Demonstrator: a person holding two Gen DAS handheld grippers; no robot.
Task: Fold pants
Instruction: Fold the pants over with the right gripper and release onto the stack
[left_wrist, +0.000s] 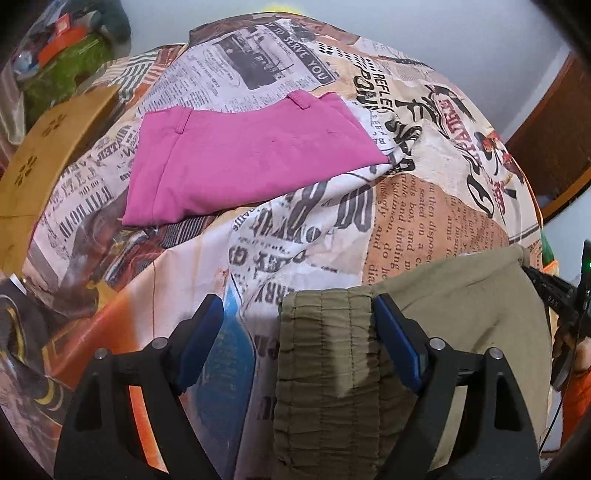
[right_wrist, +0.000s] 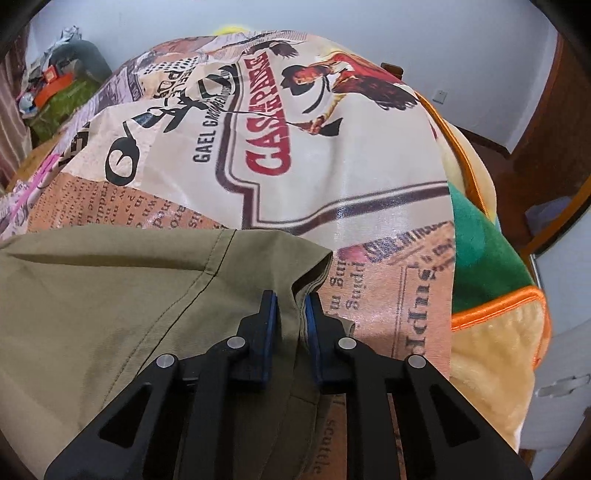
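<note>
Olive green pants (left_wrist: 461, 317) lie on a bed covered with a newspaper-print sheet (left_wrist: 295, 229). My left gripper (left_wrist: 297, 314) is open, its blue pads either side of the gathered elastic waistband (left_wrist: 325, 350), which lies between them against the right pad. My right gripper (right_wrist: 291, 306) is shut on a fold of the olive pants (right_wrist: 110, 295) at their right corner. The right gripper also shows at the right edge of the left wrist view (left_wrist: 561, 295).
Folded pink pants (left_wrist: 240, 162) lie farther back on the sheet. A wooden headboard (left_wrist: 40, 155) stands at the left. A plush orange, green and cream blanket (right_wrist: 491, 295) lies at the bed's right edge. Clutter (left_wrist: 55, 48) sits at the back left.
</note>
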